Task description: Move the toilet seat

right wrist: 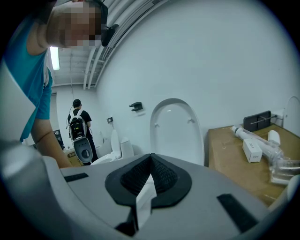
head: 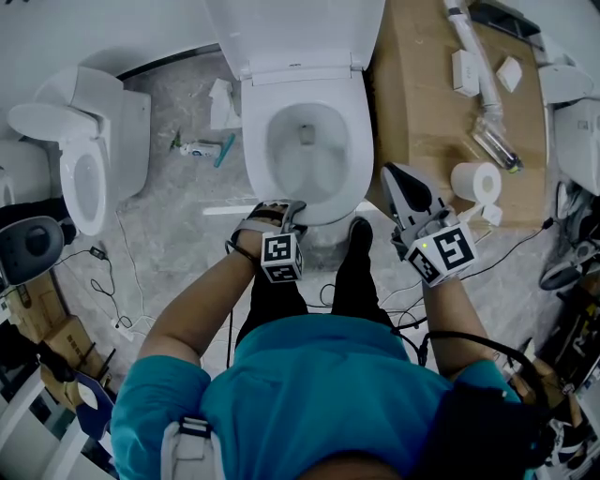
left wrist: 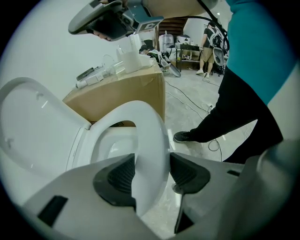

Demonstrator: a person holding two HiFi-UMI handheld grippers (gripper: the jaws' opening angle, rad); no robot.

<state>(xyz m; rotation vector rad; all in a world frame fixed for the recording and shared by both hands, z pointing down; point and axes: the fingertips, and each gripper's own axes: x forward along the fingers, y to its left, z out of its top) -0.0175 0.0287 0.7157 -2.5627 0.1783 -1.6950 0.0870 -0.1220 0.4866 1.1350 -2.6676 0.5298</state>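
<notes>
Bending over in a teal shirt (head: 309,403) and reaching both arms down toward the toilet, presumably to work from straight above the bowl (head: 309,164). Pinching the front of the toilet seat (head: 254,150) with the left gripper (head: 280,214), jaws standing wide yet filled by the white rim, ribbed pads (left wrist: 119,176) bearing on either side of it. Taking hold at the front edge, farthest from the hinge, most likely for the easiest swing. Holding the seat's front seemingly a little clear of the bowl, to judge from the left gripper view, with most of the ring lying low over the porcelain in the head view. Leaving the lid (head: 300,28) upright against the wall, out of the seat's path. Parking the right gripper (head: 394,174) off to the right, over the edge of the brown counter (head: 422,122), jaws together on nothing, apparently sparing it during a one-handed job. Holding it well apart from the paper roll (head: 474,181) and the long tube (head: 478,75) lying on that counter. Standing with a black shoe (head: 359,231) just beside the toilet's base, close enough for a steep downward reach. Judging the lift as barely begun, with the seat needing a steady upward arc toward the lid.
</notes>
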